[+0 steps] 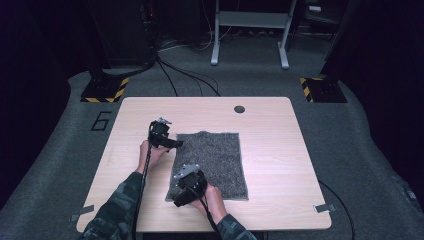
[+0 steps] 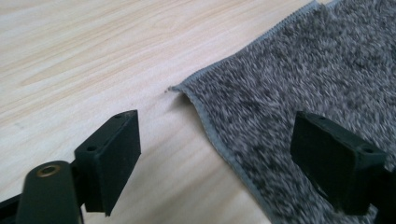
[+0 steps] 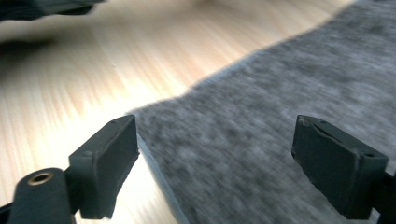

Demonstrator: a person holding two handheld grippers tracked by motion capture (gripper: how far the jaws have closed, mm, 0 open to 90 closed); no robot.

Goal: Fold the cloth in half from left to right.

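The right tongs (image 3: 215, 149) view is smeared with blur; jaws wide, gripping nothing, straddling the near left corner of the grey towel (image 1: 212, 162). The left tongs (image 2: 215, 154) gape too, empty, over the towel's far left corner at 10 o'clock. The towel lies flat mid-counter (image 1: 280, 135).
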